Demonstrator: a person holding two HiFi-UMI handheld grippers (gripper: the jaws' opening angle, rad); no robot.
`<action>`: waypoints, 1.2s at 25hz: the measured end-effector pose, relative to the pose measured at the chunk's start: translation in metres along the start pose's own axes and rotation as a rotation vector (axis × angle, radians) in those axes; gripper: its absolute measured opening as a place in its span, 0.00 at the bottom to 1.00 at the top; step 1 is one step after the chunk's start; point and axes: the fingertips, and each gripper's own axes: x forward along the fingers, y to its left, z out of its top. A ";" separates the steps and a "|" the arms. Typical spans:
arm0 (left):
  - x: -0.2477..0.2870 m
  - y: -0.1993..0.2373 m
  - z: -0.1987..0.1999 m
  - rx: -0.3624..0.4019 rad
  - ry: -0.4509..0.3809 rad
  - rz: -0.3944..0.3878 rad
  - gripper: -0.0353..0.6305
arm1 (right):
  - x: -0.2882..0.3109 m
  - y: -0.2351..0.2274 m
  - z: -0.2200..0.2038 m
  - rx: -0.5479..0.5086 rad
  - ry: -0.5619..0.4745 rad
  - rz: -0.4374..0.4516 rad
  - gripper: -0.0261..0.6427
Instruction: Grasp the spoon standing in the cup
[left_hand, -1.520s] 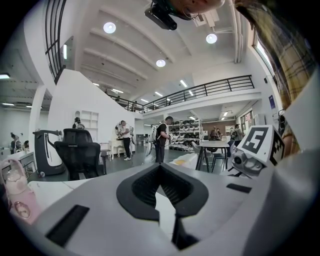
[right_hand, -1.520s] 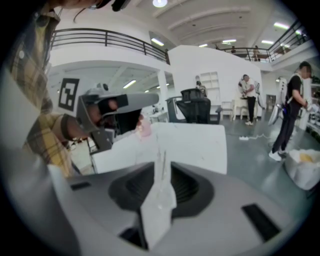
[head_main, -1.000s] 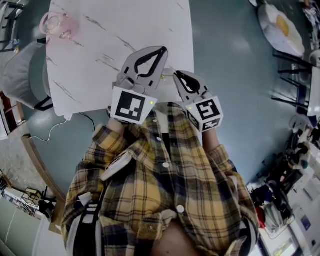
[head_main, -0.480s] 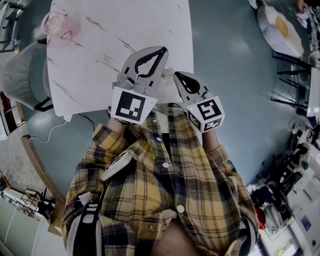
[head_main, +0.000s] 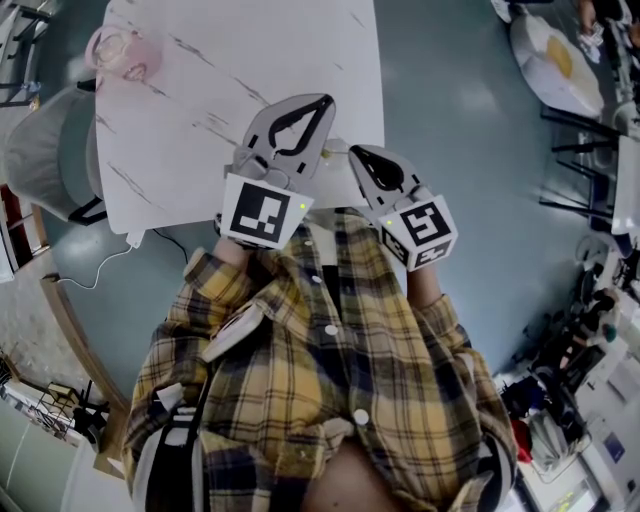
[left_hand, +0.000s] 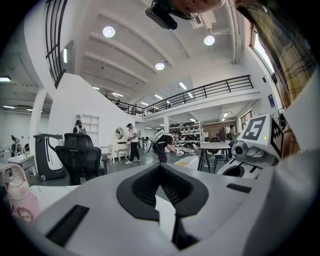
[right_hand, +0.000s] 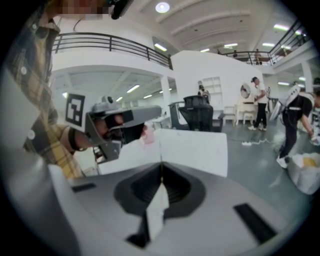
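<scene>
A pink cup (head_main: 118, 52) stands at the far left corner of the white marbled table (head_main: 200, 110); I cannot make out a spoon in it. The same cup shows at the left gripper view's lower left edge (left_hand: 17, 197) and as a pink patch in the right gripper view (right_hand: 147, 135). My left gripper (head_main: 322, 100) is shut and empty over the table's near right part. My right gripper (head_main: 355, 152) is shut and empty beside it, at the table's near right corner. Both are held close to the person's chest, far from the cup.
A grey chair (head_main: 45, 150) stands left of the table, and a white cable (head_main: 110, 262) lies on the floor. At the top right is another table (head_main: 560, 55) with dark chair legs. A black office chair (left_hand: 80, 157) and several people are in the hall beyond.
My right gripper has drifted slightly right and toward the body. The left gripper and the cup have stayed where they were.
</scene>
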 end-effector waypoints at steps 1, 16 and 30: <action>0.000 -0.001 0.001 0.003 -0.002 0.000 0.08 | -0.002 0.001 0.002 0.002 -0.003 0.002 0.09; -0.011 -0.001 0.018 0.027 -0.042 0.038 0.08 | -0.034 0.010 0.036 -0.017 -0.084 0.025 0.09; -0.018 0.003 0.038 0.042 -0.082 0.083 0.08 | -0.066 0.017 0.081 -0.050 -0.195 0.055 0.09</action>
